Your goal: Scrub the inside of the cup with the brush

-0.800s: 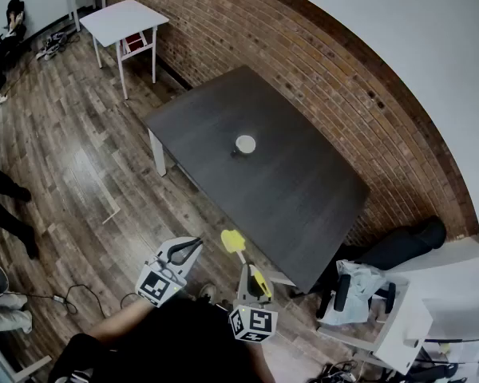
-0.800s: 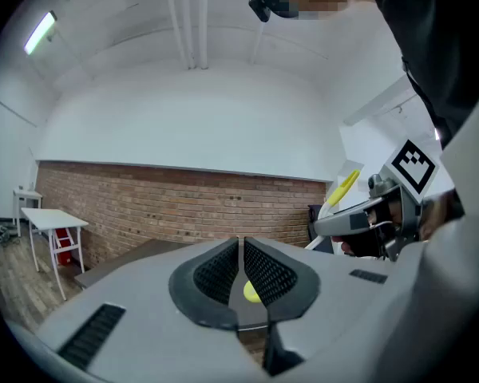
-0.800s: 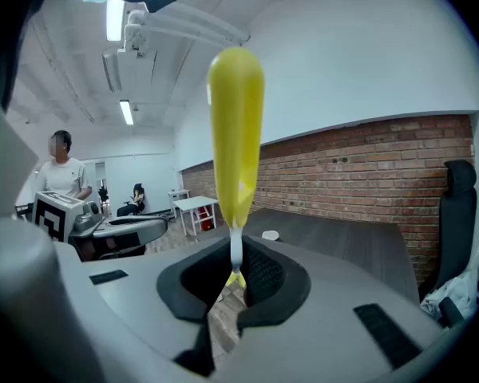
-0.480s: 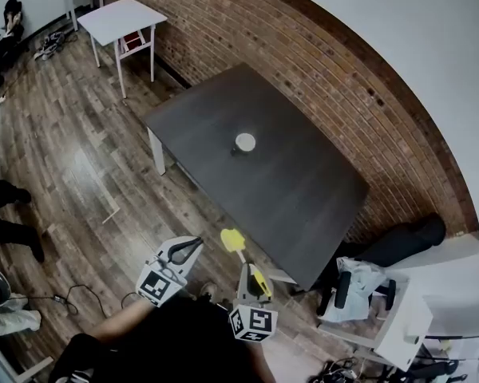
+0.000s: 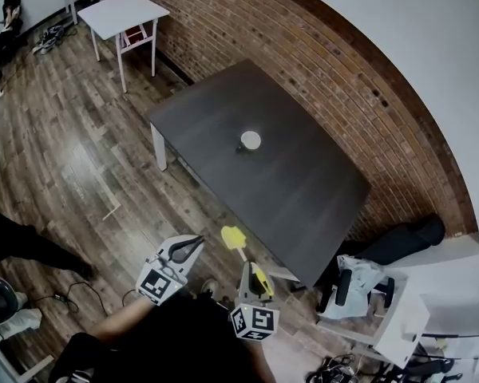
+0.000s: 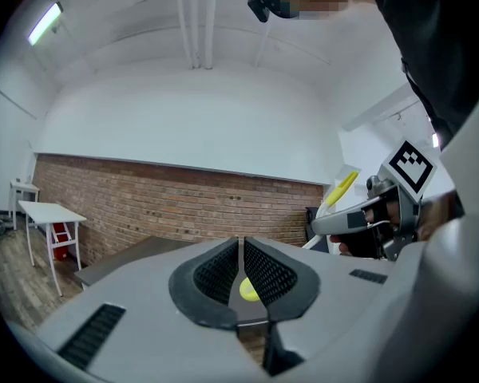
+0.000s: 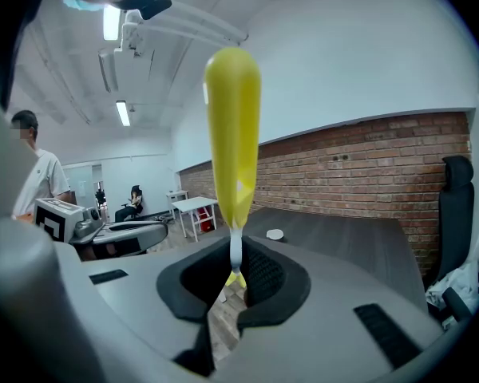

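Two hand-held grippers hover side by side over a wooden floor (image 5: pixel 72 150), short of the near corner of a dark table (image 5: pixel 303 198); the left gripper (image 5: pixel 193 244) has its jaws pressed together with nothing clamped between them, a state its own view confirms at the meeting pads of the left gripper (image 6: pixel 239 246); the right gripper (image 5: pixel 247 268) is clamped on the thin white stem of a brush (image 5: pixel 233 238), whose yellow head stands out ahead of the jaws toward the table; in the right gripper view the brush (image 7: pixel 233 134) rises straight up from the closed pads of the right gripper (image 7: pixel 235 271). The cup (image 5: pixel 251 140), small, pale and upright, sits alone near the middle of the table, well apart from both grippers and from the brush; it appears again as a small white shape, the cup (image 7: pixel 275 234), on the dark tabletop beyond the brush stem. A brick wall (image 5: pixel 327 78) runs along the table's far side; a small white table (image 5: pixel 128 10) stands farther along the same wall; a black chair (image 5: pixel 399 246) lies beside the table's right end; a person (image 7: pixel 40 182) in a white shirt stands at the left edge of the right gripper view.
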{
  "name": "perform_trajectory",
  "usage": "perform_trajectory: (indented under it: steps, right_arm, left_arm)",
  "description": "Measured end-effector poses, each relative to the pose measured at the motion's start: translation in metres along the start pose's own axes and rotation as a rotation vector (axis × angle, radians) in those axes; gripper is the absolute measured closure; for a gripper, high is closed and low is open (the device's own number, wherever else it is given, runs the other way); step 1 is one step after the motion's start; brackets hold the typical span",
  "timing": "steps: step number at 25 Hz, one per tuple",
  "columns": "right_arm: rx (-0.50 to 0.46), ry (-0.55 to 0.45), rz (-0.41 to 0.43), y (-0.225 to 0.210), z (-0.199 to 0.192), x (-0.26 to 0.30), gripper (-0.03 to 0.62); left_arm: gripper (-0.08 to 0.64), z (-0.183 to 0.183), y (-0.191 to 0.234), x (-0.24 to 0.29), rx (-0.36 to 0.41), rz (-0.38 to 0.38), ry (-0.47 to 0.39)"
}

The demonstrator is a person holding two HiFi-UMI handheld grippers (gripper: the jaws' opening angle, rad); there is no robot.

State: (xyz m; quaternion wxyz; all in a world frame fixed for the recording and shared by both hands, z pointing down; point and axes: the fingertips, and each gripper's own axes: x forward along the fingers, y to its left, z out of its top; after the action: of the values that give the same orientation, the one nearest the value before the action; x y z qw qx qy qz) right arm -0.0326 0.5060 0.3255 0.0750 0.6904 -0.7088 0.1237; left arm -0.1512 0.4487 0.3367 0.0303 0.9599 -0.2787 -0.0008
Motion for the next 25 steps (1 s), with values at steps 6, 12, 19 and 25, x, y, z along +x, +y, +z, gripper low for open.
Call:
perform_trajectory:
  steps: [6,12,19,25]
  right_arm:
    - [-0.012,-0.001,-0.014,0.029,-0.004,0.015,0.545]
    - [0.012,-0.009,-0.049,0.048,-0.007,0.027,0.545]
    - [0.006,0.007,-0.061,0.051,-0.013,0.038,0.545]
    - [0.012,0.012,-0.040,0.042,-0.009,0.064,0.545]
  left_arm:
    - [0.511,-0.008,0.028,-0.021,-0.011,-0.012,0.002]
    - [0.511,-0.016,0.041,-0.030,-0.012,-0.058,0.012]
    - [0.511,-0.023,0.049,-0.030,-0.027,-0.066,0.013]
    - [0.511,-0.025,0.063,-0.007,-0.021,-0.059,0.021]
